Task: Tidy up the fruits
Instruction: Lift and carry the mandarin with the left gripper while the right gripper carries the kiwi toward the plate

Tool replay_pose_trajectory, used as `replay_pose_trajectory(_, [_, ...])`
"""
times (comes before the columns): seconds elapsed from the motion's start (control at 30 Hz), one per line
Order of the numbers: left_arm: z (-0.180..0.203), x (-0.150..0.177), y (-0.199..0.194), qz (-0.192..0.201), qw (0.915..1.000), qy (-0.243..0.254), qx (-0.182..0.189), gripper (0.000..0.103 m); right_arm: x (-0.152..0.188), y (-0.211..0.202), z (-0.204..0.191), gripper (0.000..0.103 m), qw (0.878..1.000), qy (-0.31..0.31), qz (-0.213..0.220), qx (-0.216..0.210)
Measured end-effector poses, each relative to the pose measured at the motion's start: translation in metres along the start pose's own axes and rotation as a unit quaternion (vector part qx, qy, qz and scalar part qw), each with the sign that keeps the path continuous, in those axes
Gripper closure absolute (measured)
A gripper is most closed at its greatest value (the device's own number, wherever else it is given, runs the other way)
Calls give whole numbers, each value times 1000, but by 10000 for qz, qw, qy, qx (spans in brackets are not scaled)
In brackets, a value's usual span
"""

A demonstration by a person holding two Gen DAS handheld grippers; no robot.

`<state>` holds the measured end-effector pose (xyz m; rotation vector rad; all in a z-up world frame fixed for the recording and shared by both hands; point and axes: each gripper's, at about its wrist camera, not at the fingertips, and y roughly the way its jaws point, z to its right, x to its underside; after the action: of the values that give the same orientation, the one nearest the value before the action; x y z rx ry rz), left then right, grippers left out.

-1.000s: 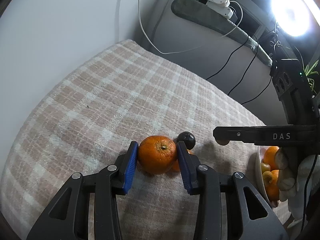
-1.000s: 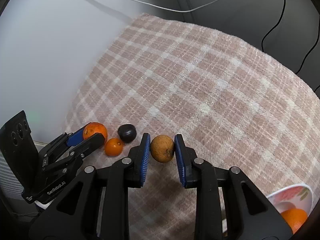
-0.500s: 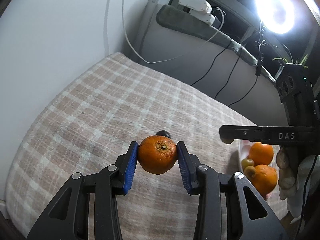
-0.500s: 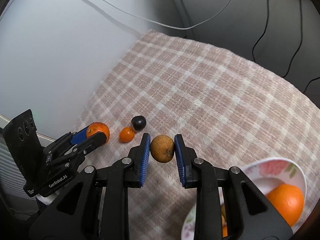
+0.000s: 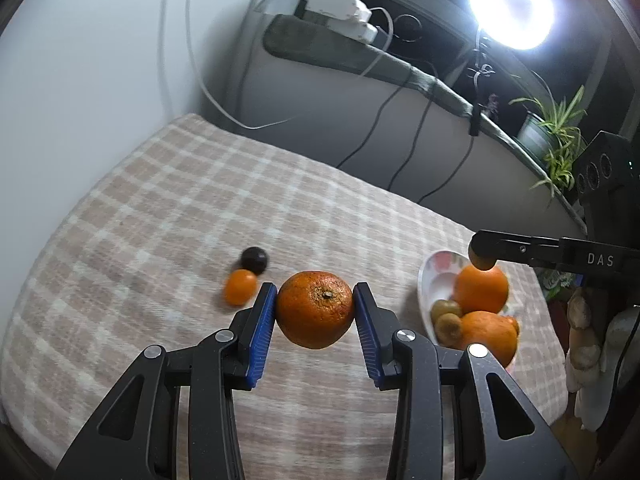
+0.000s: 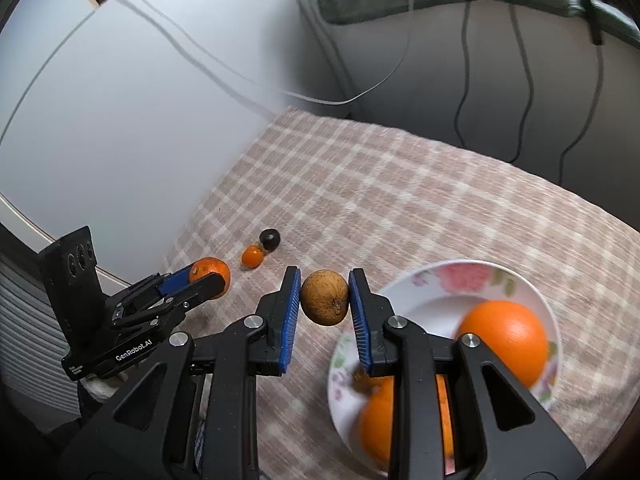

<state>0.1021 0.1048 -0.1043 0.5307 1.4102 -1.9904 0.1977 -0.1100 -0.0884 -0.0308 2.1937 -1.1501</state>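
My left gripper (image 5: 315, 312) is shut on a large orange (image 5: 315, 309), held above the checked cloth (image 5: 200, 208). From the right wrist view that orange (image 6: 210, 275) shows at the left, in the left gripper (image 6: 208, 280). My right gripper (image 6: 324, 298) is shut on a small brown fruit (image 6: 324, 297), just left of the flowered bowl (image 6: 452, 276). In the left wrist view the right gripper (image 5: 482, 258) hangs over the bowl (image 5: 434, 276) with the brown fruit (image 5: 483, 261) at its tip. A small orange (image 5: 239, 287) and a dark round fruit (image 5: 254, 259) lie on the cloth.
The bowl holds two oranges (image 5: 481, 288) (image 5: 489, 336) and two small brownish-green fruits (image 5: 446, 309). A white wall (image 5: 80, 80) stands left of the table. Cables (image 5: 376, 120), a grey ledge (image 5: 360, 56), a bright lamp (image 5: 510, 4) and a potted plant (image 5: 556, 128) stand behind.
Both grippers have risen and moved right toward the bowl with their fruits. The small orange and dark fruit stay behind on the cloth, and the bowl has come into full view.
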Motion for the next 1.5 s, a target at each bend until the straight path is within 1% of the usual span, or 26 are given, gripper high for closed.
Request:
replay_pose_trajectory(0.23, [23, 2, 5, -23, 9998, 148, 157, 66, 13, -29, 26, 77, 9994, 165, 237, 163])
replay_pose_trajectory(0.53, [51, 2, 16, -97, 9988, 356, 311, 66, 18, -49, 53, 77, 9982, 326, 413, 288])
replay_pose_trajectory(0.7, [62, 1, 23, -148, 9982, 435, 376, 66, 17, -50, 59, 77, 9978, 379, 462, 303])
replay_pose_trajectory(1.17, [82, 0, 42, -318, 9967, 572, 479, 66, 17, -31, 66, 77, 9983, 392, 312, 296])
replay_pose_trajectory(1.5, [95, 2, 50, -408, 9952, 695, 556, 66, 17, -25, 67, 77, 9985, 387, 274, 284])
